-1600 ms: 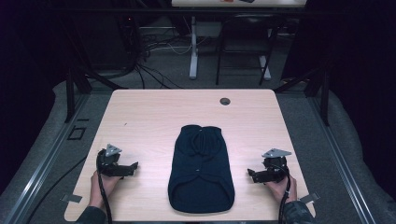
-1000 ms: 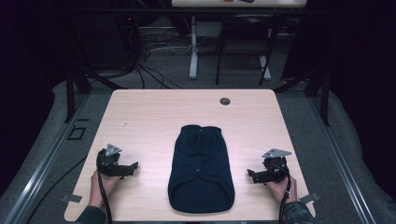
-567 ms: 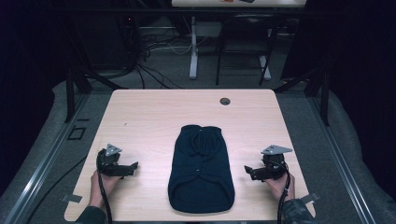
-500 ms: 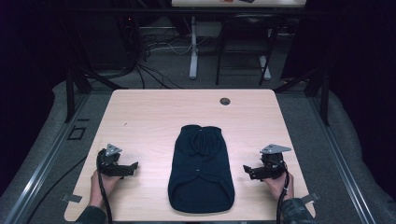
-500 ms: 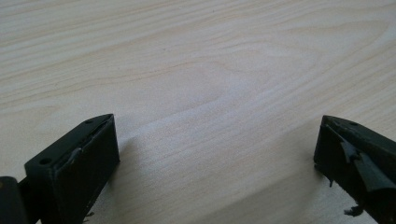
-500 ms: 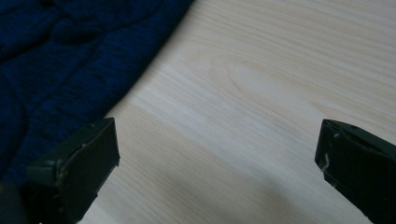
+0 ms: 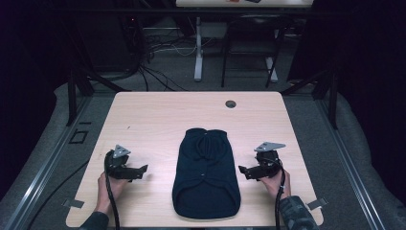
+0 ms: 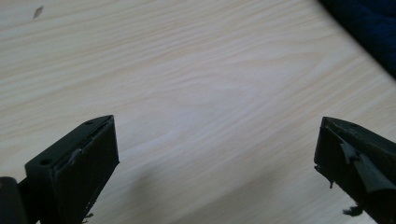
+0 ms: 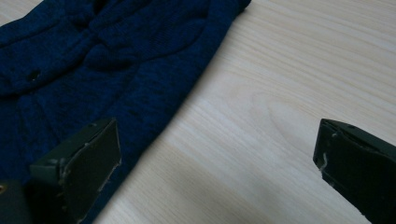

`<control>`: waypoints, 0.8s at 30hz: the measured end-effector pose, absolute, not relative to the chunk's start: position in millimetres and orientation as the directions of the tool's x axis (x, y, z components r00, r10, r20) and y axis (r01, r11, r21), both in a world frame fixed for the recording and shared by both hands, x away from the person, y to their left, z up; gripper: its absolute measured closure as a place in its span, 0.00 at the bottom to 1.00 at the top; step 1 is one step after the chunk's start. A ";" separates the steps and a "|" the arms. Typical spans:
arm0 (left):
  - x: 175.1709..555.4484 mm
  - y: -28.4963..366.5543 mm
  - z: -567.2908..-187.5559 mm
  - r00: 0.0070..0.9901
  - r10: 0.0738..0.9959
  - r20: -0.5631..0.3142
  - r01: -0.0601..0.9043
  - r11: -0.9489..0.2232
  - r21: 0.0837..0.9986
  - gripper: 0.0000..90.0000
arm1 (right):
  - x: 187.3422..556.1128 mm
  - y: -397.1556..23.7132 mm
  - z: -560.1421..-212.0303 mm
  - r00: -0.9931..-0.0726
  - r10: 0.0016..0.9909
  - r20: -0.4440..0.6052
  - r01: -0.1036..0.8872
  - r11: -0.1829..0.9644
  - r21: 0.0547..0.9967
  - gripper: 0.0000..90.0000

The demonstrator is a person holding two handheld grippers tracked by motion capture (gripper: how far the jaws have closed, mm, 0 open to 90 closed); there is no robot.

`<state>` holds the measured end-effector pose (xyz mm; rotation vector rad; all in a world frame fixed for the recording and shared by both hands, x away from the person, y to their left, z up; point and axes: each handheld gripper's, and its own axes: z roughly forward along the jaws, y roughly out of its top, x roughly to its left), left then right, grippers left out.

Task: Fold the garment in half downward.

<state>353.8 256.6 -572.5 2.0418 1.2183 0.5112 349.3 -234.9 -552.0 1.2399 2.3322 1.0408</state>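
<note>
- No text, label, brand, number or sign can be read anywhere.
- The dark blue knit garment [image 7: 206, 175] bears no legible tag.
- The wooden surface [image 7: 158, 120] carries no writing.

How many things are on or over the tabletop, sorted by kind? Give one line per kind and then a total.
Dark blue knitted garment: 1
Hand-held tools: 2, the left tool and the right tool, one on each side of the garment, both with jaws open
Total: 3
</note>
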 end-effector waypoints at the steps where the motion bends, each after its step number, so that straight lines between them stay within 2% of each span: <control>1: 353.6 252.6 -571.0 0.491 0.871 -0.014 0.598 -0.325 0.732 0.00 | 350.4 -232.5 -551.3 -0.583 0.809 0.067 0.597 0.371 0.711 0.01; 12: 349.6 209.8 -562.5 0.594 0.804 -0.027 0.551 -0.383 0.742 0.00 | 362.8 -210.4 -549.0 -0.610 0.790 0.062 0.579 0.390 0.716 0.01; 24: 359.1 177.5 -562.1 0.641 0.766 -0.050 0.552 -0.414 0.724 0.00 | 377.1 -193.7 -554.1 -0.629 0.773 0.082 0.588 0.404 0.701 0.02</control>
